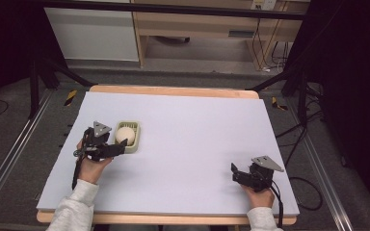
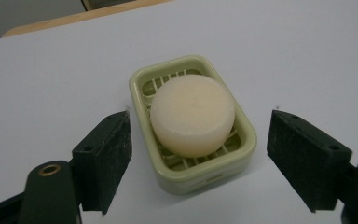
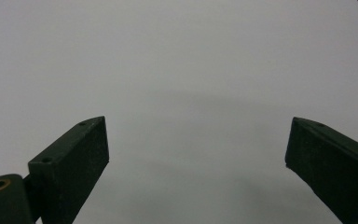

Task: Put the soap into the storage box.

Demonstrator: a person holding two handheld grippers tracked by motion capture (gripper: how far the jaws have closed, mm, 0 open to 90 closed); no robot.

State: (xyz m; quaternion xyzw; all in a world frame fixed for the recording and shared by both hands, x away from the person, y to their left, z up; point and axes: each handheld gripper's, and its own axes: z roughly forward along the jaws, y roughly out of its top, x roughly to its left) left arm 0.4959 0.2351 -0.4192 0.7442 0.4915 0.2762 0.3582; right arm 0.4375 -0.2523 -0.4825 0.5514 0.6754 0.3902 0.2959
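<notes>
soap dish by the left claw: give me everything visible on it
The pale green, rounded-rectangle plastic soap dish has a raised rim and slatted drain grid. It sits flat on the white table, near its left side. A round cream soap bar lies in it. The left claw stands open around its near end, not touching.

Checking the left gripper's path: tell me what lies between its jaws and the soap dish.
Nothing: in the left gripper view only bare table separates the open left gripper from the soap dish, which holds the soap.
</notes>
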